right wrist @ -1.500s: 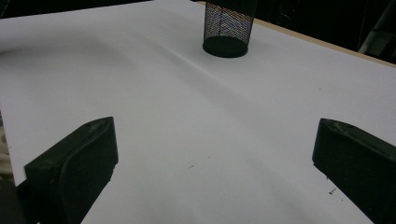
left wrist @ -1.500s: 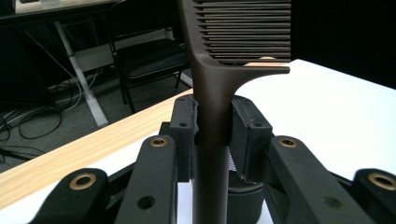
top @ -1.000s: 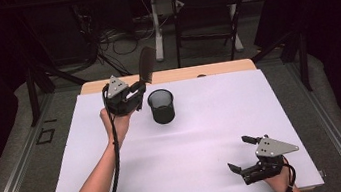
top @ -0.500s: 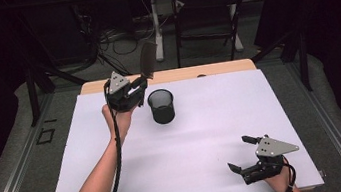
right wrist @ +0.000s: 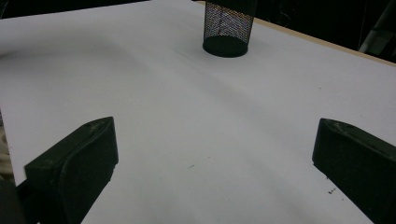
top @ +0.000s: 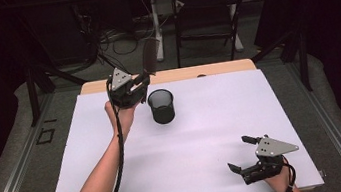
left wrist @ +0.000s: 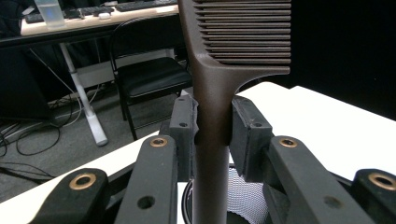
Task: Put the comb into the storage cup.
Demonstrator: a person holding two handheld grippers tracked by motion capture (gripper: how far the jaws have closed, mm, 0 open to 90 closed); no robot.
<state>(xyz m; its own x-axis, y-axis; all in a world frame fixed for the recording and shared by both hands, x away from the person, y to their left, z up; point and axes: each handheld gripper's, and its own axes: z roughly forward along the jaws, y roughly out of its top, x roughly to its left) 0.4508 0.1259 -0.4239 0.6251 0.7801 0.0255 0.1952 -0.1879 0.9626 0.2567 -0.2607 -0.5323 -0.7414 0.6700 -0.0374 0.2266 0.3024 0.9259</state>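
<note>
Jaws of the left gripper (top: 137, 83) pinch a dark comb (left wrist: 219, 84) by its handle, long axis upright, teeth uppermost, just beside the mesh cup (top: 161, 106). Right gripper (top: 241, 155) jaws spread, empty, near the white desk (top: 221, 114) front edge. Dim room behind, chair (top: 208, 17).

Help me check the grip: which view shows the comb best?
The left gripper view: the comb stands close up, its handle clamped between the left gripper pads, teeth clear. In the high view it is a small dark blade above the cup.
</note>
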